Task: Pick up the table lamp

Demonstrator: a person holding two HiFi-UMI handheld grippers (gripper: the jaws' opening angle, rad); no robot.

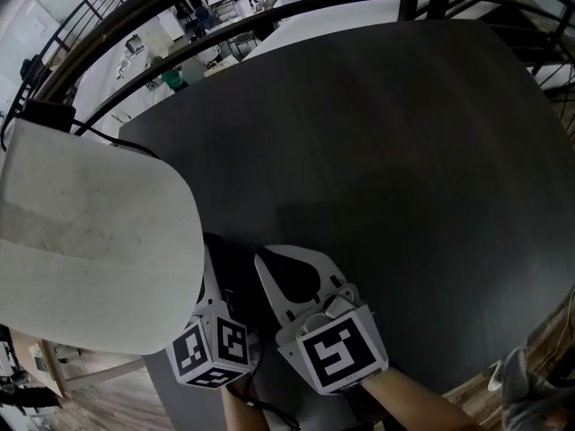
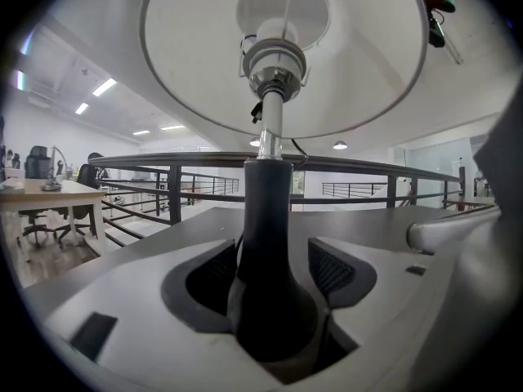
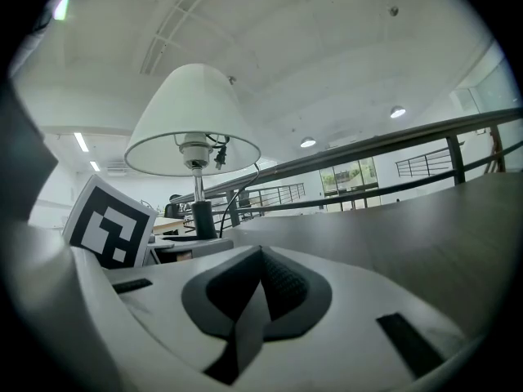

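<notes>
Matte black and bottle-shaped, the base of the table lamp [image 2: 265, 243] stood at the near left corner of a dark, faintly grained table [image 1: 386, 151] with a curved edge. A chrome neck rose from the base into a smooth white cone shade [image 1: 90, 232]. The left gripper [image 2: 274, 261] sat released around the base, and its ribbed dark pads [image 2: 331, 268] stood clear of the slim stem on either side. Just beside it, the right gripper [image 3: 260, 256] was clenched on nothing, its pale plastic jaws pressed together. A black metal railing [image 1: 269, 12] curved behind the table.
</notes>
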